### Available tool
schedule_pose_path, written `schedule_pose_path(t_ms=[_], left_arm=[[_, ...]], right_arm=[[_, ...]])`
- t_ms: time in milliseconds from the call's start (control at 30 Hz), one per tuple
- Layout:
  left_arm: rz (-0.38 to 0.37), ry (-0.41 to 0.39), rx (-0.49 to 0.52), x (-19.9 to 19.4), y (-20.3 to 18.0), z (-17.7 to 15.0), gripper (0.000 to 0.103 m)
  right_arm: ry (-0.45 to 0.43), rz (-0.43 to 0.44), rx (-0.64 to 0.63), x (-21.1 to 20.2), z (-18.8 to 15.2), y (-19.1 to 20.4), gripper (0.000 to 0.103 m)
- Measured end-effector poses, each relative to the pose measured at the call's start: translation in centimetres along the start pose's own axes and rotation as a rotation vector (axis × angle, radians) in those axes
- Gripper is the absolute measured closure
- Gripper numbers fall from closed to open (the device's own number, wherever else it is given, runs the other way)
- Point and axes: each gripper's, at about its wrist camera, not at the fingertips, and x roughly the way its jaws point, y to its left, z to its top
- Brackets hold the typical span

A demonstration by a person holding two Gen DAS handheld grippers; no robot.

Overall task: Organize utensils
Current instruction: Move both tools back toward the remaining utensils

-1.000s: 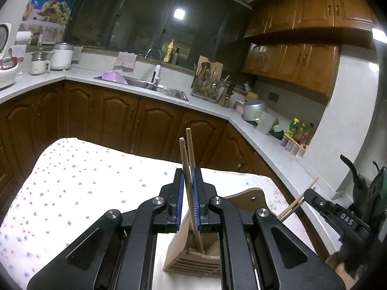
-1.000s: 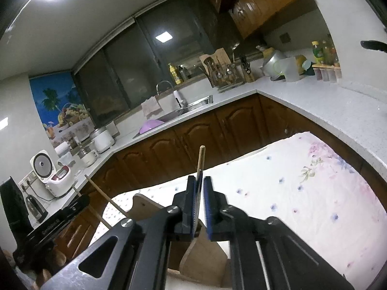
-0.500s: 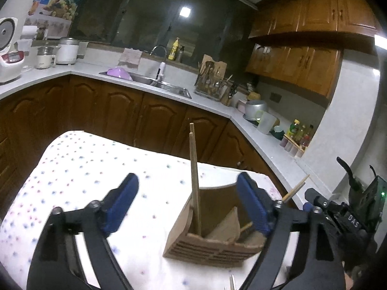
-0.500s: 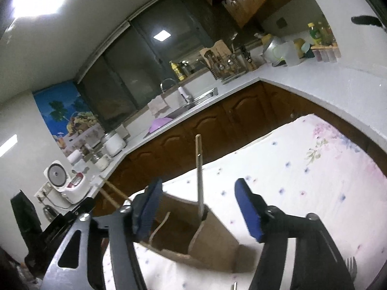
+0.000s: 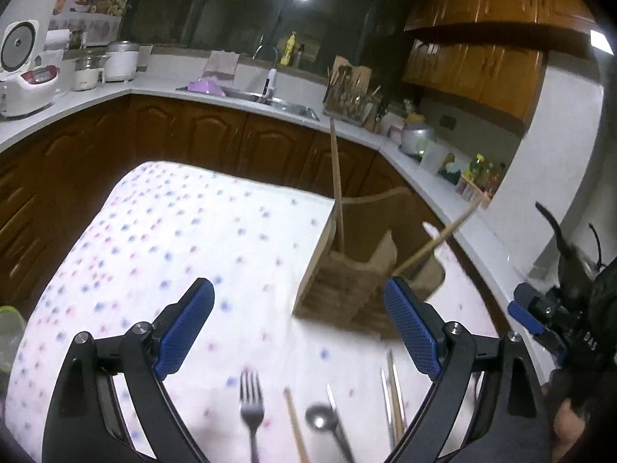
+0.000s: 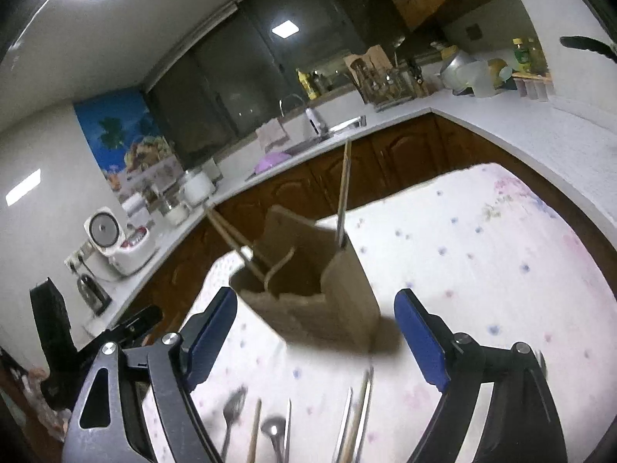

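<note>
So both my grippers are spread wide with nothing between the pads; their jaws have just been opening. The left gripper (image 5: pixel 299 326) sits at the bottom of the left wrist view, the right gripper (image 6: pixel 314 333) at the bottom of the right wrist view.

The wooden holder (image 5: pixel 347 285) stands on the dotted tablecloth (image 5: pixel 173 231), right of centre in the left view and dead centre in the right one (image 6: pixel 320 289). One chopstick (image 5: pixel 336 177) stands nearly upright in a slot, and a pair of chopsticks (image 6: pixel 231 237) leans out toward the left of the right view. I judge those as sorted.

Plenty is left. Along the lower edge of the left view lie a fork (image 5: pixel 250 405), a loose chopstick (image 5: pixel 295 424), a spoon (image 5: pixel 322 418) and what look like more metal pieces (image 5: pixel 393 397), blurred, so I cannot tell what they are. They lie flat on the cloth, just in front of the holder and apart from it. I'd say the job is under half done, and the next pick is among these.
</note>
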Motion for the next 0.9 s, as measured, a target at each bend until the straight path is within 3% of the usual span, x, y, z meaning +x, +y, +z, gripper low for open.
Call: schedule_pose_path(t_ms=[233,500,900], left_arm=[[0.007,0.077,-0.008,-3.0,0.7,-4.7,0.011],[0.023,0.109,0.04,-5.8,0.2,-8.4,0.011],[0.037,0.179,0.052,-5.7,0.7,-11.5,0.011]], right_arm=[[0.021,-0.013,0.003,-3.4,-3.6,0.4,0.017],[0.056,-0.075,-0.049,-5.9,-6.9,1.0,0.017],[0.135,-0.131,-0.061,-6.3,-10.7,-0.2,0.017]])
